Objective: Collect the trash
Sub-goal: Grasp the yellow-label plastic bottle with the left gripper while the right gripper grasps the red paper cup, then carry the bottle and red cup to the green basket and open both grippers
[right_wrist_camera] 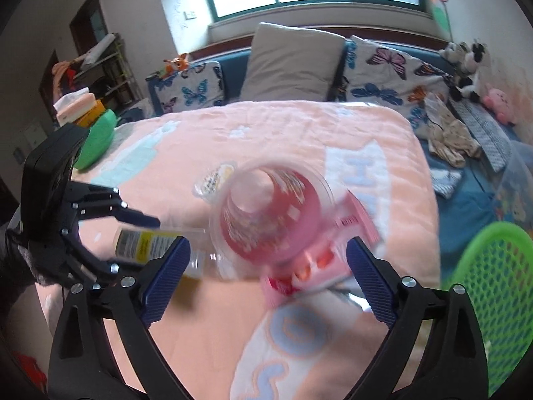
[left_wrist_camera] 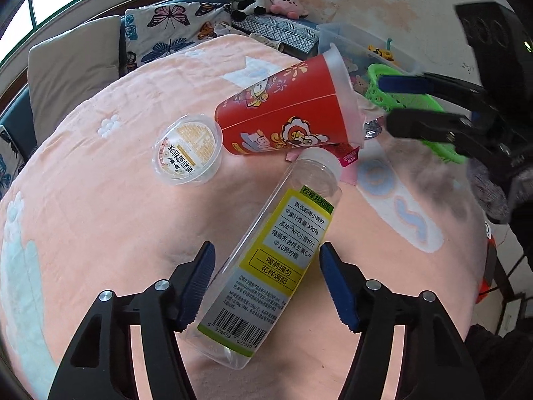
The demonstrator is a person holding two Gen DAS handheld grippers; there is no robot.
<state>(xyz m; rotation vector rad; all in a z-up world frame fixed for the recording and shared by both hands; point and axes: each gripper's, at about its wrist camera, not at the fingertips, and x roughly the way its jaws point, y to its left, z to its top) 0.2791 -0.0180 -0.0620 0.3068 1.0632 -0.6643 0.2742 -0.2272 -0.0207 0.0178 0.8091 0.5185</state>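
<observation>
Meanwhile the left gripper [left_wrist_camera: 265, 286] straddles the toppled clear bottle [left_wrist_camera: 273, 260] without yet pinching it, while the right gripper [right_wrist_camera: 266, 280], spread wide and empty, faces the red cup [right_wrist_camera: 269, 213] for pickup.

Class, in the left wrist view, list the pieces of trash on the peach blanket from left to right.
Small clear plastic tub with a printed lid → large red printed cup lying on its side → crumpled silver foil wrapper.
</observation>
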